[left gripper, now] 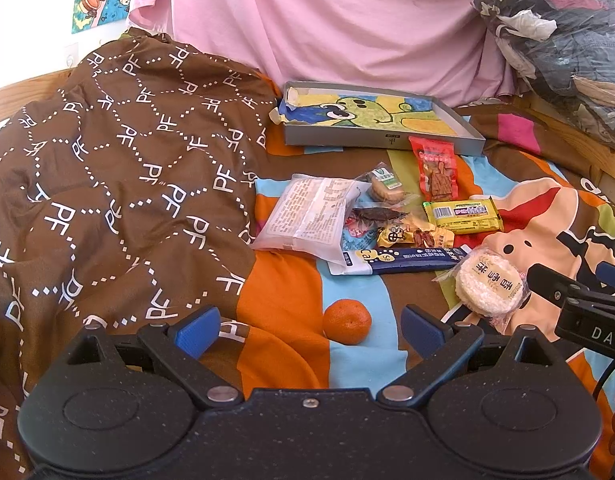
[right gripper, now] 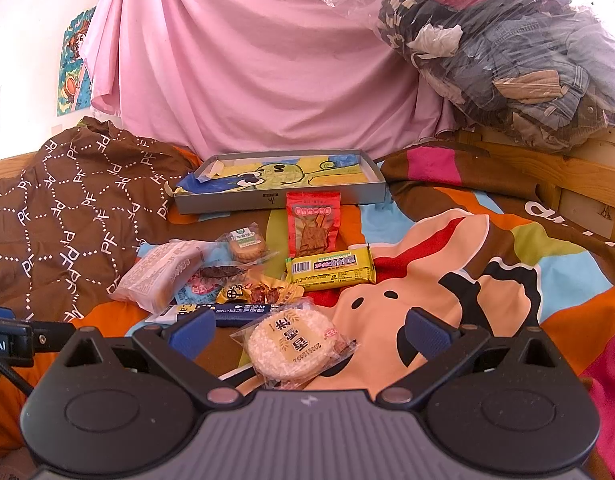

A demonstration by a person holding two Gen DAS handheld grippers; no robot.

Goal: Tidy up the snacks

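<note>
Below, both grippers, left [left gripper: 309, 330] and right [right gripper: 309, 330], spread wide over crinkly round rice cracker [right gripper: 289, 346], glossy tangerine [left gripper: 346, 321].

A bed [right gripper: 487, 240] with a colourful cartoon cover carries everything. On its left side lies a crumpled brown blanket [left gripper: 107, 168] with white letters. At the far side lies a shallow grey tray [left gripper: 381, 141] with a drawing inside. Near the tray lies a red packet [left gripper: 434, 168], then a yellow bar [left gripper: 463, 215], a white packet [left gripper: 307, 216], a biscuit [left gripper: 383, 189] and a long blue packet [left gripper: 407, 261]. Nearer lie a round rice cracker [right gripper: 289, 346] and, to its left, a mandarin [left gripper: 346, 322].
</note>
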